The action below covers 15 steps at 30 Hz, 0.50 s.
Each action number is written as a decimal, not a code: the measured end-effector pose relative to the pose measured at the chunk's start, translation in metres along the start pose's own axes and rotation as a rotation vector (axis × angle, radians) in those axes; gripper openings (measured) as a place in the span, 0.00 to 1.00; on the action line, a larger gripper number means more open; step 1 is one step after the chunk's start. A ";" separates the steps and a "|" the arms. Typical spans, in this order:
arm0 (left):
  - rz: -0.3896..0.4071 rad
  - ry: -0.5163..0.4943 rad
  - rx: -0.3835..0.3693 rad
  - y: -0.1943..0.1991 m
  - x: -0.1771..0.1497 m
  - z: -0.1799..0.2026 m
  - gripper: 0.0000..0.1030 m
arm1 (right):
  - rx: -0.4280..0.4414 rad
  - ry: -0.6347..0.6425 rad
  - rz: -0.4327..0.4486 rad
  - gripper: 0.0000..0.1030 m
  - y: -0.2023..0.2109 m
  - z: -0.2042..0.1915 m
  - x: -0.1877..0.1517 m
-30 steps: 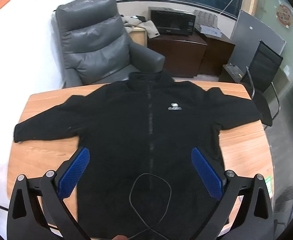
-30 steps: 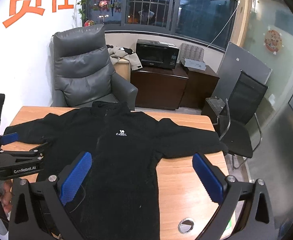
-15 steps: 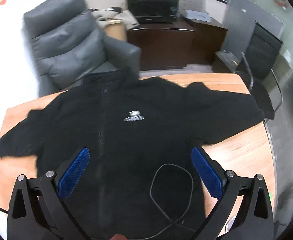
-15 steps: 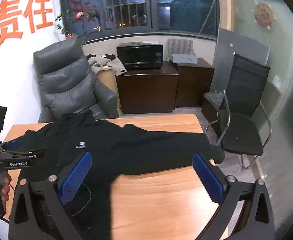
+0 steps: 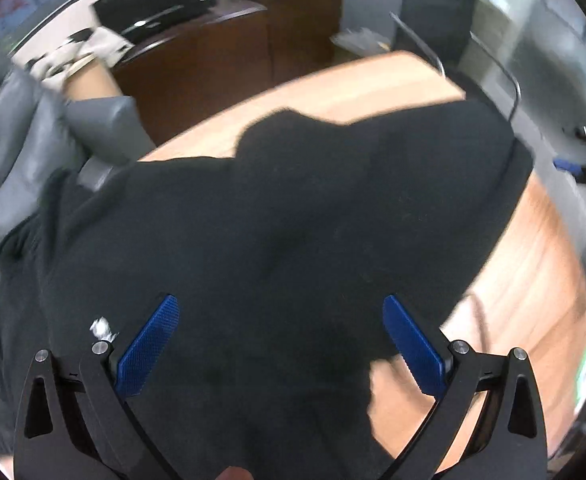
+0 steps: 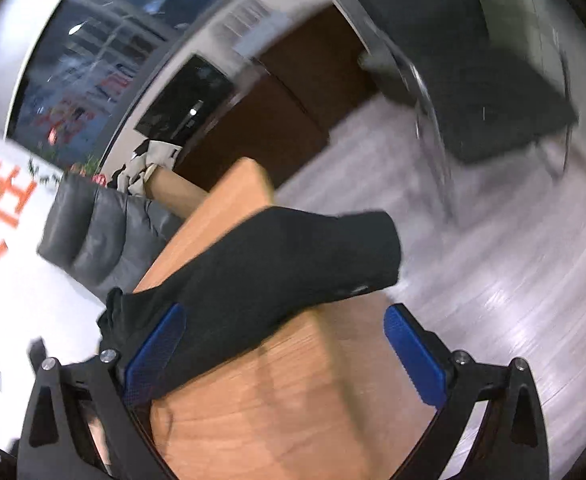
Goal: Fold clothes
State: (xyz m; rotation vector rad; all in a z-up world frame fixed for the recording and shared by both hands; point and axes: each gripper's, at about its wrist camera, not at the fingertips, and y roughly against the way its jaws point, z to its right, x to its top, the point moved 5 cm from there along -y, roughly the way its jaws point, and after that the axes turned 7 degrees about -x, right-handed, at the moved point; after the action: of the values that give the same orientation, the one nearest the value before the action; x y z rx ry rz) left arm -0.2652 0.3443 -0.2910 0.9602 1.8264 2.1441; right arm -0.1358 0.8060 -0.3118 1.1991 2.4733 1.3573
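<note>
A black fleece jacket (image 5: 285, 216) lies spread on the wooden table (image 5: 533, 276). My left gripper (image 5: 281, 344) hovers open over its chest and right shoulder, nothing between the blue pads. In the right wrist view the jacket's sleeve (image 6: 277, 268) runs to the table's corner, its cuff hanging past the edge. My right gripper (image 6: 285, 348) is open above that sleeve and the table (image 6: 277, 412), tilted hard; its left pad overlaps the sleeve. The other gripper shows at the far right edge of the left wrist view. Both views are motion-blurred.
A grey leather armchair (image 5: 17, 132) stands behind the table on the left. A dark wood cabinet (image 5: 221, 52) with a black microwave (image 6: 189, 100) lines the back wall. A black office chair (image 6: 493, 76) stands on the grey floor (image 6: 493, 264) off the table's right end.
Both grippers swung right and closer to the jacket's right side. The right wrist view rolled strongly and now looks over the sleeve end and table corner. Both stay open.
</note>
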 end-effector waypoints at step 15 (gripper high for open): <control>0.051 0.039 0.005 -0.021 0.003 -0.002 1.00 | 0.338 -0.233 0.053 0.13 -0.031 0.027 0.013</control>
State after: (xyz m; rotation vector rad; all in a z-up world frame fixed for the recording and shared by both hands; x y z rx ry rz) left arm -0.2744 0.3488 -0.3095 0.9823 1.8448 2.2045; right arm -0.1524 0.8239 -0.3474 1.4023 2.5792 0.7699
